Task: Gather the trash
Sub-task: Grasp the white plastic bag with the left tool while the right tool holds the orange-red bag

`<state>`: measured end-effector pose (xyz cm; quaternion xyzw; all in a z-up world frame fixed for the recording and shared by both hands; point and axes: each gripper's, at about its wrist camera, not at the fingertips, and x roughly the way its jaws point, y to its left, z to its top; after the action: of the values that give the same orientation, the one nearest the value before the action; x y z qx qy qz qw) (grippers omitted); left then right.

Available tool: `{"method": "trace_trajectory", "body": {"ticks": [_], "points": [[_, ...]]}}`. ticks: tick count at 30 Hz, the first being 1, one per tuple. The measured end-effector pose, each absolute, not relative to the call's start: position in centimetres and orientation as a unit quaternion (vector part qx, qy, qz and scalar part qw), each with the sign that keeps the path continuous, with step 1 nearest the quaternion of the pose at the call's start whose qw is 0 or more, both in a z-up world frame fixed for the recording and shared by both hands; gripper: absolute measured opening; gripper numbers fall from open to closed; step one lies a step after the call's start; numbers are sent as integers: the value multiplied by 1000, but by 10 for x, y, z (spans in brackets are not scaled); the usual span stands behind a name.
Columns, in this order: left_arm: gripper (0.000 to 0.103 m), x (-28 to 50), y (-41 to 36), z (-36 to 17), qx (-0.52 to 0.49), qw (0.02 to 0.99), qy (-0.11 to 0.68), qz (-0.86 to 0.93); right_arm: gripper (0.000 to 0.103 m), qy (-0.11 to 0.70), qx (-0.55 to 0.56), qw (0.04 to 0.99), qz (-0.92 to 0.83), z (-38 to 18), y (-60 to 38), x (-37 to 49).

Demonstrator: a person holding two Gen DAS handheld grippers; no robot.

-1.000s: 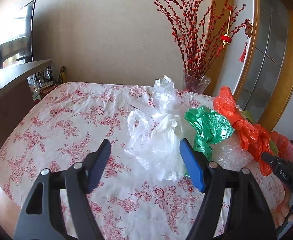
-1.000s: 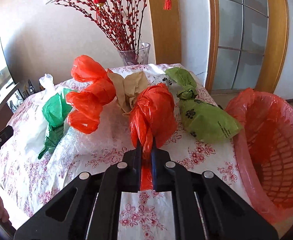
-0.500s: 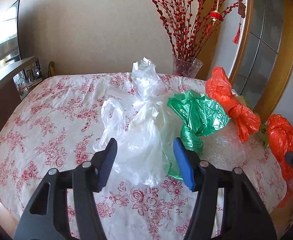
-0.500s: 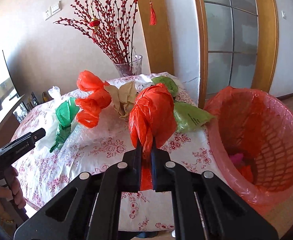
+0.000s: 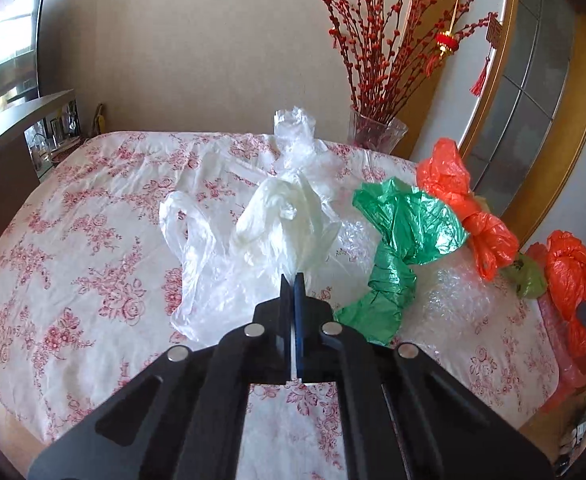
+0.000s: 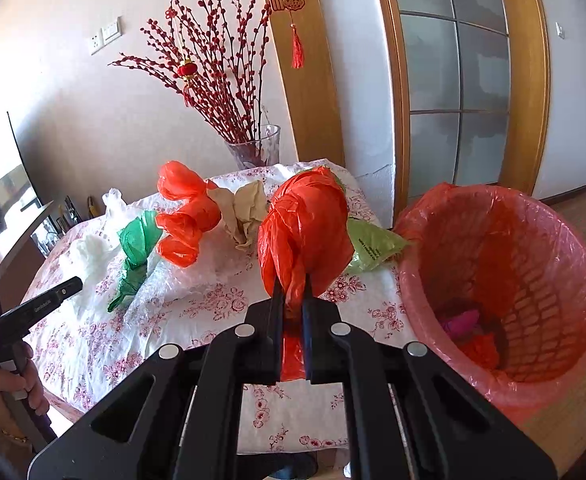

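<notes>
My left gripper (image 5: pixel 293 280) is shut on a white plastic bag (image 5: pixel 289 220) lying on the flowered tablecloth (image 5: pixel 73 240). My right gripper (image 6: pixel 292 286) is shut on a red-orange plastic bag (image 6: pixel 305 228) and holds it above the table's right end, left of the red-lined trash basket (image 6: pixel 505 280). On the table lie a green bag (image 5: pixel 405 236), a second orange bag (image 5: pixel 465 204), a clear bubble-wrap sheet (image 5: pixel 449 296), a tan paper wad (image 6: pixel 241 212) and an olive-green bag (image 6: pixel 369 244).
A glass vase of red berry branches (image 5: pixel 373 132) stands at the table's far edge. A dark sideboard (image 5: pixel 5 136) is at the left. A wooden-framed glass door (image 6: pixel 453 80) stands behind the basket. The basket holds some pink and red scraps (image 6: pixel 469 332).
My left gripper has moved in and shut on the white bag. My right gripper has lifted the red-orange bag and swung it towards the basket.
</notes>
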<state>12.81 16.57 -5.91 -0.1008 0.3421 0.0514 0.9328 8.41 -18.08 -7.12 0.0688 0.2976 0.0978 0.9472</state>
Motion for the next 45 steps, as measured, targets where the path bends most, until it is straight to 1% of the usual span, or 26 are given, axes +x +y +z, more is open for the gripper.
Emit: {"method": "trace_trajectory", "body": {"ticks": [4, 10, 13, 18, 23, 24, 26, 27, 28, 31, 36, 38, 40, 44, 45], "points": [[3, 114, 165, -40, -107, 940, 321, 41, 8, 290, 73, 949, 98, -66, -185, 78], [3, 95, 154, -19, -90, 950, 297, 31, 8, 285, 74, 951, 95, -62, -192, 70], [3, 97, 156, -25, -84, 947, 308, 41, 8, 284, 77, 951, 93, -61, -195, 68], [4, 99, 168, -53, -108, 931, 346, 40, 8, 287, 79, 951, 88, -64, -199, 66], [5, 88, 178, -60, -110, 931, 343, 53, 8, 288, 79, 950, 87, -65, -200, 66], [9, 87, 179, -60, -108, 932, 342, 54, 8, 289, 79, 950, 88, -66, -200, 66], [19, 84, 182, -59, -108, 933, 340, 55, 8, 290, 80, 949, 89, -67, -198, 67], [29, 83, 183, -58, -110, 933, 337, 55, 8, 291, 80, 949, 89, -67, -198, 67], [36, 81, 184, -57, -113, 934, 333, 54, 8, 291, 79, 949, 90, -67, -197, 67], [39, 79, 186, -54, -116, 937, 327, 52, 8, 293, 75, 949, 91, -68, -194, 67], [39, 84, 187, -53, -127, 935, 327, 44, 8, 297, 74, 948, 90, -70, -194, 69], [39, 85, 181, -53, -117, 937, 328, 41, 8, 298, 73, 947, 89, -70, -193, 70], [39, 88, 175, -56, -99, 935, 336, 48, 8, 300, 74, 947, 89, -71, -193, 70], [39, 93, 178, -71, -94, 926, 360, 67, 8, 301, 74, 947, 89, -71, -194, 70], [33, 95, 180, -75, -95, 923, 366, 71, 8, 301, 74, 947, 90, -72, -194, 70]]}}
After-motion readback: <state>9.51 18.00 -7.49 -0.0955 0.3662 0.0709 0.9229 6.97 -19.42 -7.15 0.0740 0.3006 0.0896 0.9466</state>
